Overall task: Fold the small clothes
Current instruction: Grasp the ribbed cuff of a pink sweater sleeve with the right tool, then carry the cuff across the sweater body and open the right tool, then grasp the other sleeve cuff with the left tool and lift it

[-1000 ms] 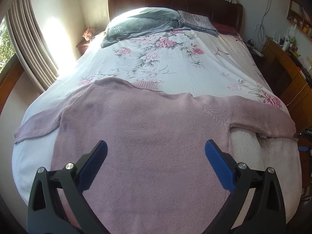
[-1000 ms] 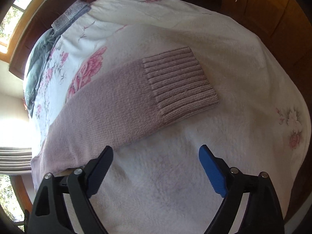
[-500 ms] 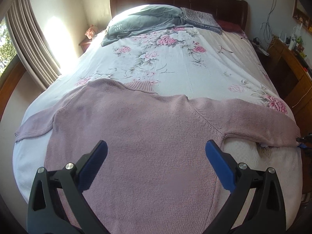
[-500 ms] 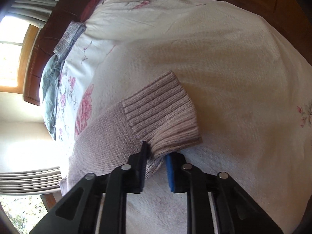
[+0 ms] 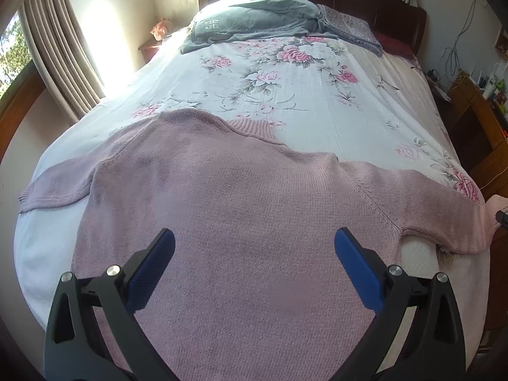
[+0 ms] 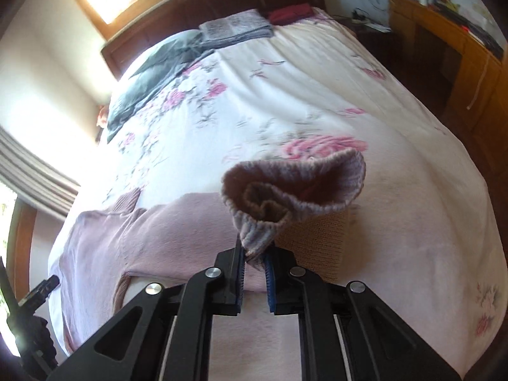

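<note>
A pink knitted sweater (image 5: 241, 209) lies flat on the bed, body towards me and both sleeves spread sideways. My left gripper (image 5: 254, 254) hovers open above the sweater's lower body, holding nothing. My right gripper (image 6: 254, 260) is shut on the ribbed cuff (image 6: 295, 190) of the right sleeve, which is lifted off the bed and curls open above the jaws. The rest of the sweater (image 6: 143, 241) stretches away to the left in the right wrist view. The lifted cuff (image 5: 498, 204) shows at the far right edge of the left wrist view.
The floral bedspread (image 5: 285, 95) covers the bed. A grey folded blanket (image 5: 254, 19) and a patterned cloth (image 5: 349, 28) lie by the dark headboard (image 5: 381, 3). A wooden desk (image 6: 444, 31) with clutter stands right of the bed. Curtains (image 5: 60, 54) hang at the left.
My right gripper closed on the sleeve cuff and raised it off the bed, swinging towards the sweater's body. The left gripper stayed open and drifted slightly over the sweater.
</note>
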